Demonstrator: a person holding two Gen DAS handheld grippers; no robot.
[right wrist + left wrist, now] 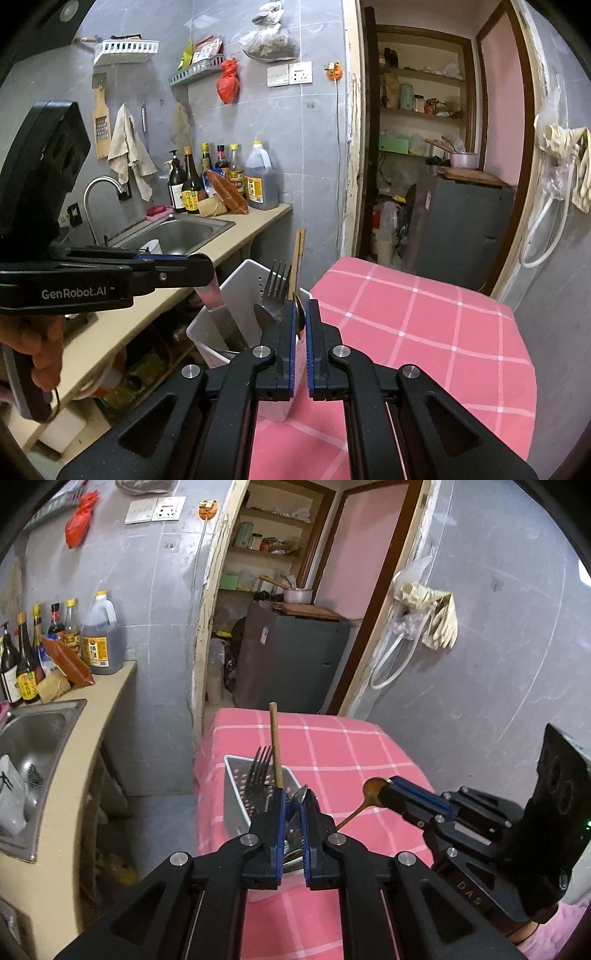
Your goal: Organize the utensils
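Both grippers held utensils at the white utensil holder (236, 295) on the pink checked table (424, 325).

The left gripper (294, 805) was clamped on a metal utensil (218, 310), blade or handle not distinguishable, its lower end inside the holder. The right gripper (301, 321) was clamped on a brown spoon (371, 794), just beside the holder. A fork (275, 291) and a wooden stick (275, 749) stood upright in the holder.

A home kitchen is showing here. Sauce bottles (225, 177) are crowding the counter beside a steel sink (177, 232); dishcloths (129, 151) are hanging on grey tiles.
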